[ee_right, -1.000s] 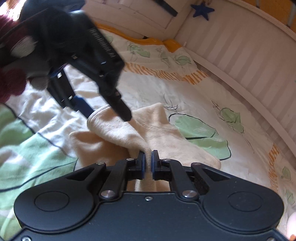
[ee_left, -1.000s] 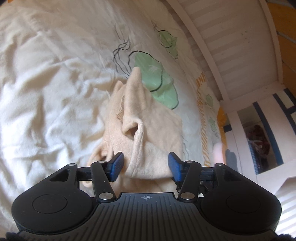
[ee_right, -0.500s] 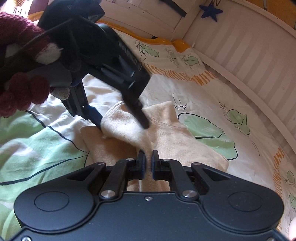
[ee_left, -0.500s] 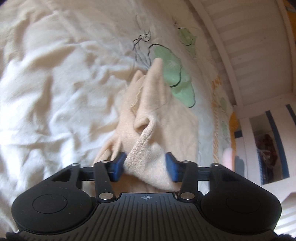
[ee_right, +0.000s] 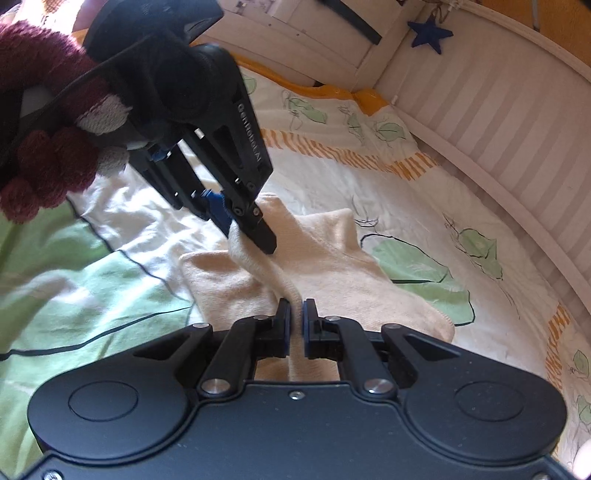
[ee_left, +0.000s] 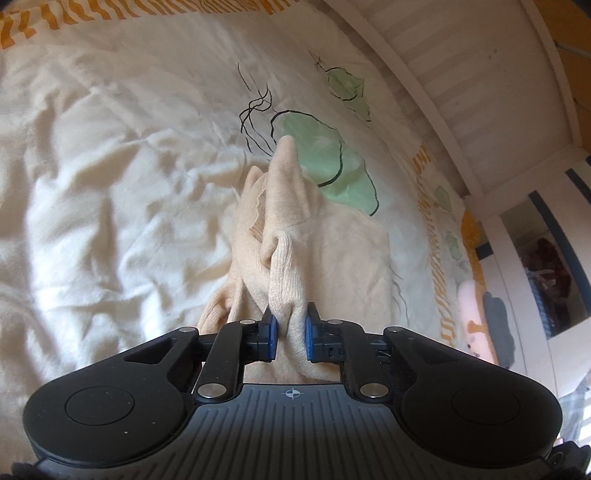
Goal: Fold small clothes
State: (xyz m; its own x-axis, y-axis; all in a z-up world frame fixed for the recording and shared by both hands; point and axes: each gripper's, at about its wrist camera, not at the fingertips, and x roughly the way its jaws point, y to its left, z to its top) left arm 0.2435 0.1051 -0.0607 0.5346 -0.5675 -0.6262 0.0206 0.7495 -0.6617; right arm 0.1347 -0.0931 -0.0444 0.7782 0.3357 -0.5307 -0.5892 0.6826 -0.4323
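A small cream knitted garment [ee_left: 332, 251] lies crumpled on a white bedcover [ee_left: 110, 184] printed with green leaves. My left gripper [ee_left: 290, 325] is closing its jaws, and its blue pads squeeze a ribbed fold of the garment between them. In the right wrist view the left gripper [ee_right: 247, 229] comes in from the upper left, pinching the far edge of the garment [ee_right: 332, 266]. My right gripper [ee_right: 296, 317] is shut on a near fold of the same garment, which stretches taut between the two grippers.
A hand in a dark red glove [ee_right: 48, 173] holds the left gripper. A white slatted bed wall [ee_right: 498, 140] curves along the right side, with a blue star [ee_right: 430, 35] on it. The bedcover [ee_right: 92, 277] spreads wrinkled to the left.
The left gripper's jaws came together from wide apart onto the ribbed fold. The garment's edge now rises in a ridge between the grippers. The right gripper kept its grip.
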